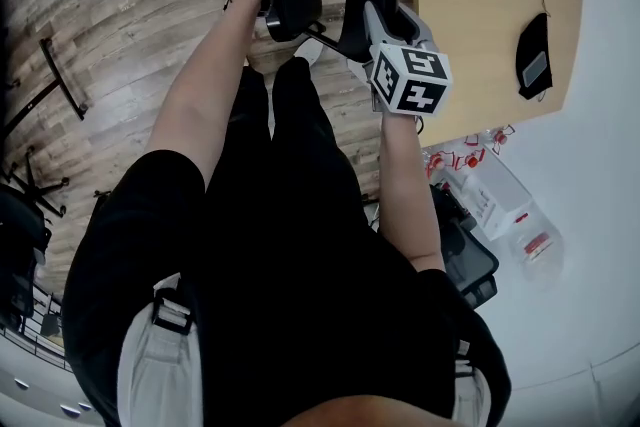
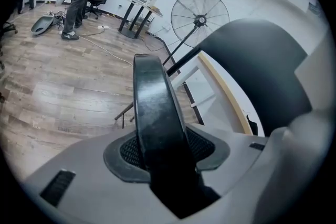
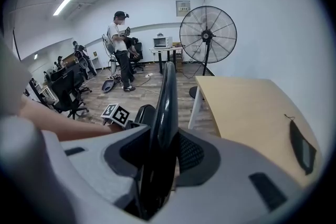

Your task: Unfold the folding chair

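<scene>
Two grey claws are on the job: the left gripper [image 2: 164,140] is clamped on a thick, rounded panel of the glossy black folding chair [image 2: 155,97], and the right gripper [image 3: 164,150] pinches a thinner panel of it. Both panels stand edge-on, side by side. Tight on the right runs the edge of a light wooden table [image 3: 247,107]. Open grey-brown wood-plank floor [image 2: 58,86] spreads left. Beyond, a tall black pedestal fan [image 3: 208,35] stands near the white wall.
</scene>
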### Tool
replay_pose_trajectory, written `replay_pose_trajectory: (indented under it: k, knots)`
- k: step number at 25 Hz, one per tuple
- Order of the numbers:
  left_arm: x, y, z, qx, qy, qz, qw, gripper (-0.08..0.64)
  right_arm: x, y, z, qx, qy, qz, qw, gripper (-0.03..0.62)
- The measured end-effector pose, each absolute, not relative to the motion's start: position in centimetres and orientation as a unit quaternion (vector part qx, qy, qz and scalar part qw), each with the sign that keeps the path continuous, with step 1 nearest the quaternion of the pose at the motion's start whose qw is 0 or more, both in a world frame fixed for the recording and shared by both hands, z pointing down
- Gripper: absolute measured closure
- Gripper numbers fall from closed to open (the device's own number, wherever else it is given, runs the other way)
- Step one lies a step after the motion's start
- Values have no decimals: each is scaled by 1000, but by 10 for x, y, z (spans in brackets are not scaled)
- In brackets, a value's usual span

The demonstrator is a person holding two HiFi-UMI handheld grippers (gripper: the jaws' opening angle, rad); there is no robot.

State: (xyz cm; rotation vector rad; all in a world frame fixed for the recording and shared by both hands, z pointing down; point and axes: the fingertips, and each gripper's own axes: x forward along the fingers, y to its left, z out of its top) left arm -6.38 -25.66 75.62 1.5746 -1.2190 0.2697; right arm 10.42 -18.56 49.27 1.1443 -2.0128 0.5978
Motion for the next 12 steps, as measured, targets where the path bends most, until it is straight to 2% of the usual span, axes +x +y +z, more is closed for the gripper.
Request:
replay_pose_trajectory:
  k: [12]
  knots:
    - [-138,-223,807,645,-497,89,573,342,95,-185,520,436,-780,248,376,456]
